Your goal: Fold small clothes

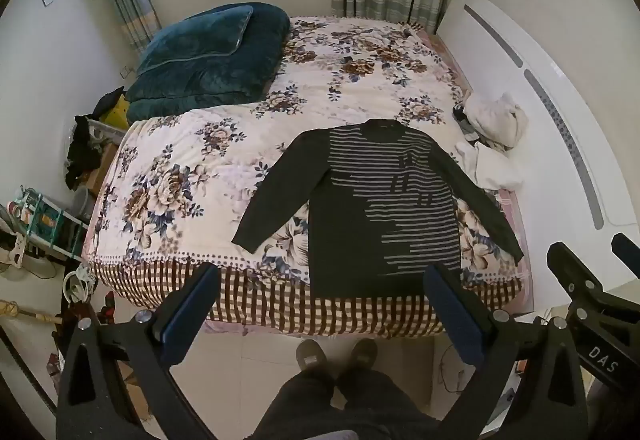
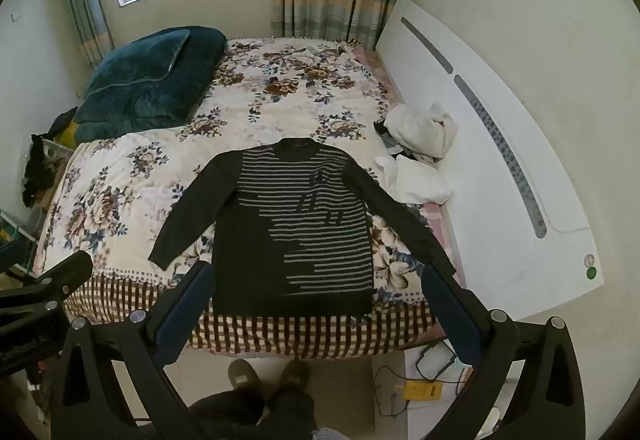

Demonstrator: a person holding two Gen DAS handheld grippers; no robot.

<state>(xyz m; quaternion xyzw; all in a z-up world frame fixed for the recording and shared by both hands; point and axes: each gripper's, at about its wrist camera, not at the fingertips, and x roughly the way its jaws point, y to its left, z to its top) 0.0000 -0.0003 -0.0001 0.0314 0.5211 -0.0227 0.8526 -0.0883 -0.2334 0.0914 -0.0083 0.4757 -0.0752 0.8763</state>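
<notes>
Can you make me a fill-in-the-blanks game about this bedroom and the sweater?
1. The striped sweater lies spread flat on the floral ____.
2. The jaws of the left gripper and the right gripper are both ____.
3. The folded teal quilt sits at the bed's far corner, below the ____.
4. The pile of white clothes lies next to the white ____.

Missing words: bedspread; open; window; headboard

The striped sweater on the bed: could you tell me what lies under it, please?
The striped sweater lies flat on the floral bedspread; its hem overlaps the checkered border. Anything beneath its body is hidden.
</notes>
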